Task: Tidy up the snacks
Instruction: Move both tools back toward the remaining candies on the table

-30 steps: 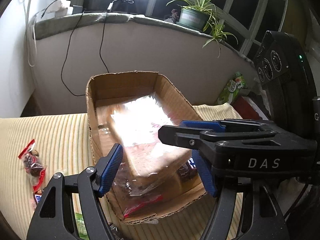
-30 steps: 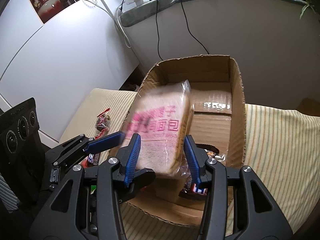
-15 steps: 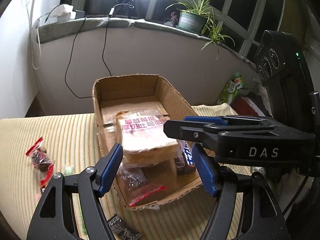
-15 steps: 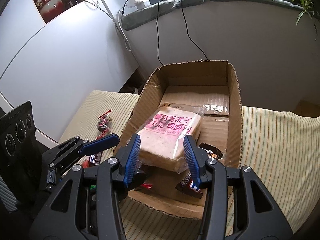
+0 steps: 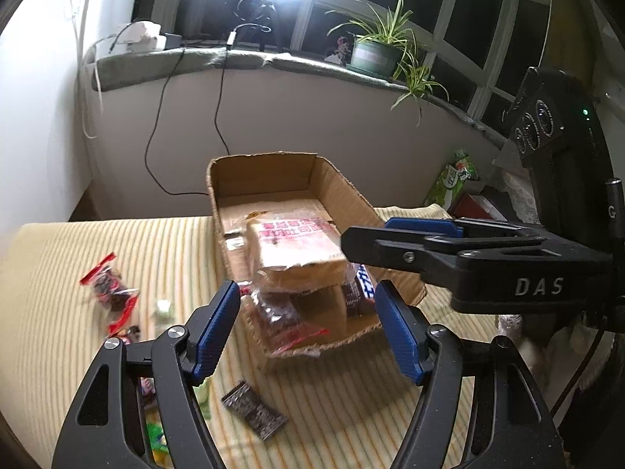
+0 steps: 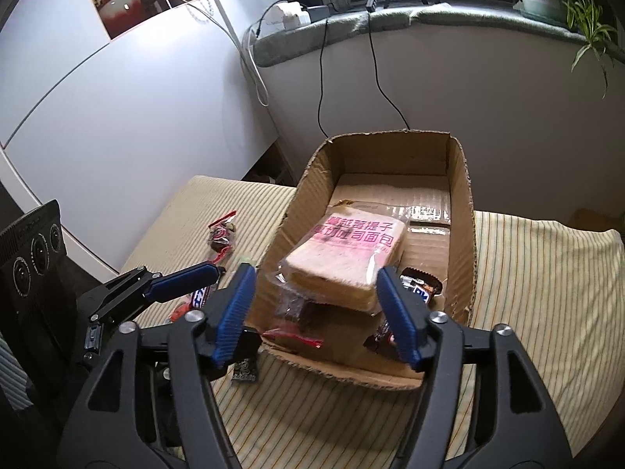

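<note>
A striped yellow cloth (image 5: 97, 265) covers the surface, and on it stands an open cardboard box (image 6: 308, 179), its long axis running away from both cameras. Inside the box a bagged loaf of sliced toast bread (image 6: 347, 258), pink lettering up, lies flat on top of other snacks: a red-edged clear packet (image 5: 285, 316) at the near end and a dark chocolate bar (image 6: 420, 285) against the right wall.

The right gripper (image 6: 316, 312) points downward at the near end of the box, raised above it; its jaws are opening, and the blue pads stand either side of the loaf in the picture without pressing on it. The left gripper (image 5: 308, 328) is angled down in the same way just beside it, its fingers wide apart and empty, framing the near rim of the box.

Loose on the cloth lie a red-trimmed snack packet (image 5: 111, 293) to the left and a dark wrapper (image 5: 254, 410) just before the box. A potted spider plant (image 5: 375, 51) stands on the window ledge.
</note>
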### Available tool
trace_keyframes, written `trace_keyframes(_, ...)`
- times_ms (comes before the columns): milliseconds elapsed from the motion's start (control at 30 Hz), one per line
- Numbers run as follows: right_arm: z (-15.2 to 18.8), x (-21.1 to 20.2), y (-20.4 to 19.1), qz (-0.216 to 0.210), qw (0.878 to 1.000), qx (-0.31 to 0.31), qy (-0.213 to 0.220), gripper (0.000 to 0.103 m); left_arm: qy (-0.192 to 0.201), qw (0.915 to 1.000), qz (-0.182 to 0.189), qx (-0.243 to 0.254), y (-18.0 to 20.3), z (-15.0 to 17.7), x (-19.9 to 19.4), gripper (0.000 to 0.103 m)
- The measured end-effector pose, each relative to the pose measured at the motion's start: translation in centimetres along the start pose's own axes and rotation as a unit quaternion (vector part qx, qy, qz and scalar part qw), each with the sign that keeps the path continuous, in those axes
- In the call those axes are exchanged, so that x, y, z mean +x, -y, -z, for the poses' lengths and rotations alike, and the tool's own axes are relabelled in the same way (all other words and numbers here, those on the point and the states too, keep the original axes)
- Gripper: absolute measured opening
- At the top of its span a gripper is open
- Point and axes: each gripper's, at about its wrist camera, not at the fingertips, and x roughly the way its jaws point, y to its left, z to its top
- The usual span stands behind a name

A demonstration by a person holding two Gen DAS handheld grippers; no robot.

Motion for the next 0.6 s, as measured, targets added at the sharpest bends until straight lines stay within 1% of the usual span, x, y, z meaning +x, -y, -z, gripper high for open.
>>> trace_keyframes(267, 1.6, -1.0, -2.0, 0.011, 1.000, -0.023, 0.011, 0.082, 0.009, 0.9996, -0.024, -0.015, -2.2, 1.8, -2.8, 0.071)
trace_keyframes(333, 2.2, -1.1, -2.5, 0.015, 0.999, -0.030, 0.013, 0.086, 0.010, 0.9993, -0.030, -0.023, -2.9, 2.3, -3.5, 0.071)
trace_keyframes(500, 3.5, -1.6, -3.6, 0.023, 0.998, -0.047, 0.018, 0.086, 0.014, 0.9978, -0.051, -0.040, -5.0, 3.9, -5.4, 0.071)
trace_keyframes(600, 4.4, -2.0, -4.2, 0.019, 0.998, -0.054, 0.021, 0.086, 0.014, 0.9964, -0.064, -0.054, -6.4, 4.9, -6.4, 0.071)
